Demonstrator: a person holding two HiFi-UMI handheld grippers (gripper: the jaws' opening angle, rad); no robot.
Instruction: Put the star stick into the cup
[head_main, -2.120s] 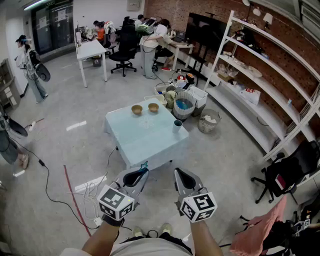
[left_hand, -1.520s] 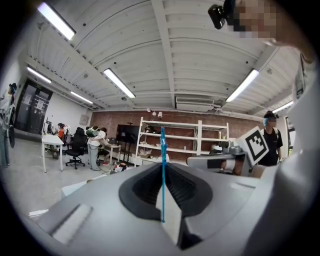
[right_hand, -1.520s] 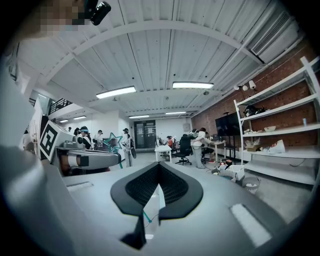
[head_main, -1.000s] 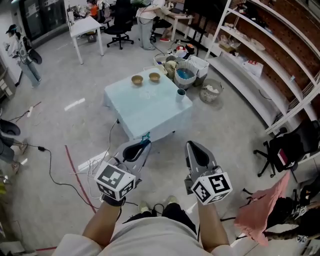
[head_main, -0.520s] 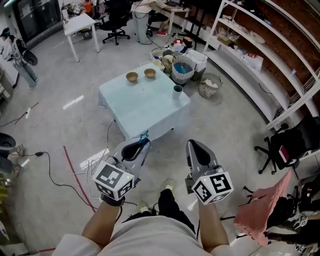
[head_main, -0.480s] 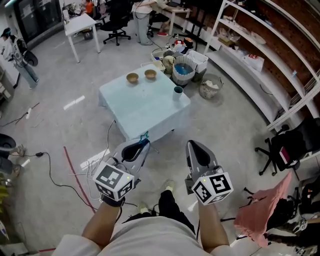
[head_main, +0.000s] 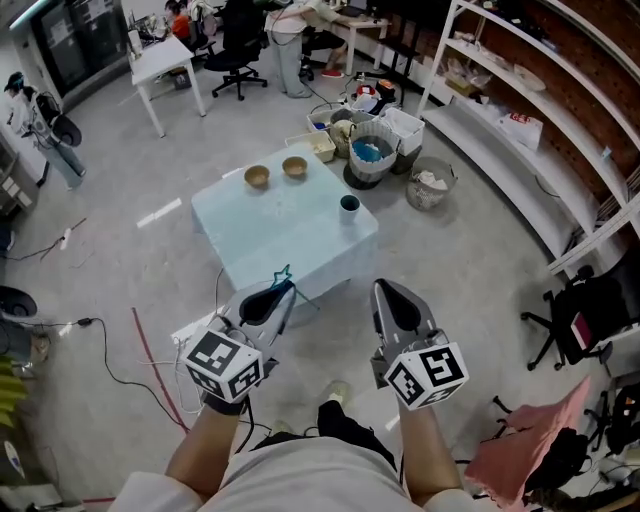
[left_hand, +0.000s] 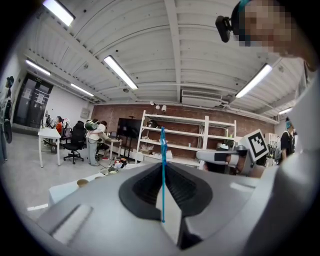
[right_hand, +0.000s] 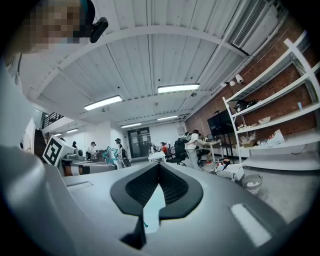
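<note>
The left forearm (head_main: 200, 455) and right forearm (head_main: 425, 460) reach forward from the bottom of the head view, side by side and apart. The left gripper (head_main: 281, 293) points ahead and slightly inward, its jaws pressed together on the thin shaft of the star stick (left_hand: 162, 175), which juts past the tips. The right gripper (head_main: 386, 290) points ahead beside it, jaws closed together with nothing between them.

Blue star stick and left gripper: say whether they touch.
Touching. The left gripper view shows the thin blue star stick pinched between the left gripper's closed jaws, standing upright.
</note>
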